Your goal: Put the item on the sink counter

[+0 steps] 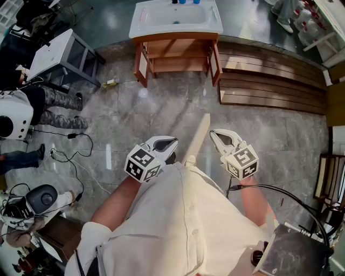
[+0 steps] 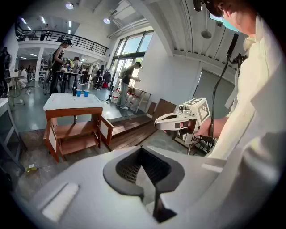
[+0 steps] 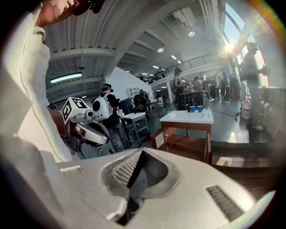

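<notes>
Clenched on nothing, both: left gripper (image 1: 168, 143) and right gripper (image 1: 218, 136), tucked by the torso at 6 o'clock. Probably the item: small bottle (image 1: 110, 82) lying on the floor at 10 o'clock, near the sink counter (image 1: 145, 28) at 12. Risks: snagging the floor cables (image 1: 75, 153) at 9; pinching the lying bottle off-centre and dropping it; knocking the 2 blue cups (image 1: 195, 1) when setting down.
</notes>
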Tool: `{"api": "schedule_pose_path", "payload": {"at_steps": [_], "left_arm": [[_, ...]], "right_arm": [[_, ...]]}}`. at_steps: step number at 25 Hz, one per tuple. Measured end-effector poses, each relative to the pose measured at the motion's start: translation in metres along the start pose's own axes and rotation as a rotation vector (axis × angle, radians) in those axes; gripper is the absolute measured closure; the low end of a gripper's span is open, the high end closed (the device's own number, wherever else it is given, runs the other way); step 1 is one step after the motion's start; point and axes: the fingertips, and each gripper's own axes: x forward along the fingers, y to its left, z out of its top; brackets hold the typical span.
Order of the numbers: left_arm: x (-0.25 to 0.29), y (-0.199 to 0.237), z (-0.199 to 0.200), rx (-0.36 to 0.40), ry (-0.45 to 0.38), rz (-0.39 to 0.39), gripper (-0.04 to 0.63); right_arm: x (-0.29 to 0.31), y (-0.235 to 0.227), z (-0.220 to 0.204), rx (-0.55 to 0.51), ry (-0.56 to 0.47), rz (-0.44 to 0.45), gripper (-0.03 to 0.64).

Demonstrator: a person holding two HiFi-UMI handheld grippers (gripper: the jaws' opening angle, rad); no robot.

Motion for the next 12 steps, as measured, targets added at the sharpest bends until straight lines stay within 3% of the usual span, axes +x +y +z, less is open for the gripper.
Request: {"api": "schedule_pose_path", "payload": {"at_steps": [6, 12], "left_arm": [[0.001, 0.021, 0.020, -0.028, -0.061, -0.003, 0.591], [0.002, 0.076, 0.037, -0.064, -0.068, -0.013, 0.591]], "right_arm": [[0.028, -0.007, 0.013, -0.024, 0.019, 0.013, 0.614], [0.079, -0.016, 0.034, -0.049, 0.092, 0.063, 0.614]]}}
